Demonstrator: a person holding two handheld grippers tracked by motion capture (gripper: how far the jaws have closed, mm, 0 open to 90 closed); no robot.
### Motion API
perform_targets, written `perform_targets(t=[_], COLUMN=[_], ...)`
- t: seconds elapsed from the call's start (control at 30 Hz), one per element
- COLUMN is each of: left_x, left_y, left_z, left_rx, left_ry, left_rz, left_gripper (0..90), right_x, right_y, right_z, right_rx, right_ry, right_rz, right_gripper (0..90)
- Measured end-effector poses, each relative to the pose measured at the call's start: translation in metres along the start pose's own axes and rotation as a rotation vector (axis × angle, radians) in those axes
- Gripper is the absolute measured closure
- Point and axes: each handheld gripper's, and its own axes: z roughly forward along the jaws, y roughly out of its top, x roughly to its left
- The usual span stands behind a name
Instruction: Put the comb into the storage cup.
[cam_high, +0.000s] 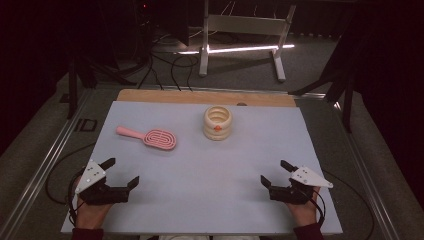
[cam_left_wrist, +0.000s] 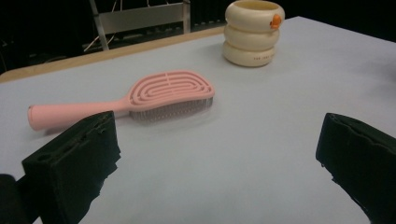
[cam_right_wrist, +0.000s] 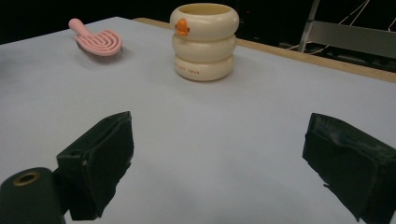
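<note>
A pink hairbrush (cam_high: 150, 137) (cam_left_wrist: 154, 97) (cam_right_wrist: 97, 41) lies bristles down on the pale blue mat, handle toward the left. To its right stands a cream ringed cup (cam_high: 217, 123) (cam_left_wrist: 252, 31) (cam_right_wrist: 204, 41) with a small orange mark, upright and hollow. My left gripper (cam_high: 121, 172) (cam_left_wrist: 219, 163) rests open near the mat's front left corner, nothing between its jaws. My right gripper (cam_high: 276, 173) (cam_right_wrist: 219, 163) rests open near the front right, also holding nothing. Both are well short of the brush and the cup.
The mat (cam_high: 200, 170) covers a wooden table whose bare edge (cam_high: 200, 97) shows at the back. A white metal stand (cam_high: 240, 30) and cables (cam_high: 170, 65) sit on the floor beyond. Metal rails (cam_high: 45, 165) run along both sides.
</note>
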Motion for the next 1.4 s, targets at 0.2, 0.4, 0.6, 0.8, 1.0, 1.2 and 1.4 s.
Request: perform_targets(t=[0.2,0.4,0.6,0.8,1.0,1.2,1.4], left_x=[-0.001,-0.002,0.0,0.004,0.006,0.01,0.015], left_y=[0.0,-0.001,0.006,0.014,0.021,0.029,0.035], left_z=[0.002,0.003,0.003,0.003,0.002,0.006,0.016], left_rx=[0.009,0.012,0.021,0.037,0.023,0.026,0.05], left_ry=[0.005,0.016,0.043,0.055,0.053,0.044,0.03], left_rz=[0.017,0.027,0.038,0.05,0.066,0.073,0.081], left_gripper=[0.0,0.0,0.0,0.0,0.0,0.0,0.0], right_x=[-0.001,-0.003,-0.004,-0.003,-0.003,-0.004,-0.006], right_y=[-0.002,-0.002,-0.003,-0.004,-0.004,-0.004,-0.005], right_z=[-0.001,-0.005,-0.004,-0.005,-0.004,-0.005,-0.006], right_rx=[-0.003,-0.012,-0.005,-0.009,-0.007,-0.008,-0.009], right_ry=[-0.008,-0.02,-0.033,-0.035,-0.038,-0.038,-0.042], right_rz=[0.013,0.019,0.026,0.031,0.031,0.034,0.042], right_gripper=[8.6,8.6,7.4,7.5,7.5,7.5,7.5])
